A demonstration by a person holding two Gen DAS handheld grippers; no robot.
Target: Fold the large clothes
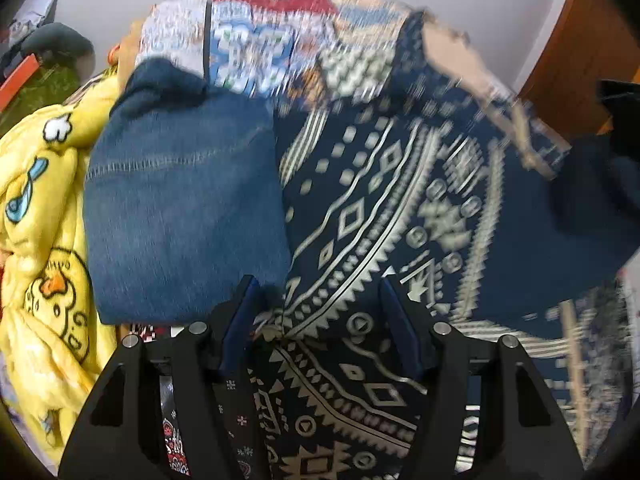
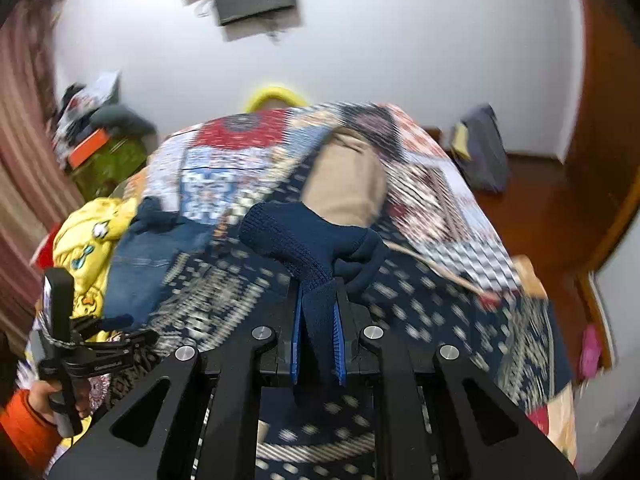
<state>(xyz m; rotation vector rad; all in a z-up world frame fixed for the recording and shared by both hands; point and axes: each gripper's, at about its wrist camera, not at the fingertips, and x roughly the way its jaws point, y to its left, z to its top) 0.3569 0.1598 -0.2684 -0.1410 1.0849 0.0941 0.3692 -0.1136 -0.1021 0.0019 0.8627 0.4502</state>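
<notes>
- The right gripper (image 2: 318, 332) had its jaws closed tight on a ribbed edge of a dark blue knitted garment (image 2: 304, 236), probably a cuff or hem. Gripping the garment by such an edge lets the person carry one end over without crumpling the rest.
- The pinched part stood up from the jaws, raised above the bed (image 2: 440, 184), while more dark blue cloth hung in a loop just beside it. I judged this to be the middle of a fold, with the edge on its way across.
- The left gripper (image 1: 320, 320) pointed down at the navy patterned blanket (image 1: 380, 200) with its jaws standing moderately apart and nothing pressed between them. In the right wrist view it was low at the left, held by a hand (image 2: 48, 396) in an orange sleeve (image 2: 22, 424).
- It was probably kept free to pin down or take another corner, but which one I could not tell.
- A folded pair of jeans (image 1: 180, 216) lay on the blanket just in front of the left jaws, touching the yellow duck-print blanket (image 1: 44, 240) at its side. Likely it was put there as finished, out of the folding area.
- A beige piece of cloth (image 2: 348, 184) lay further back on the bed.
</notes>
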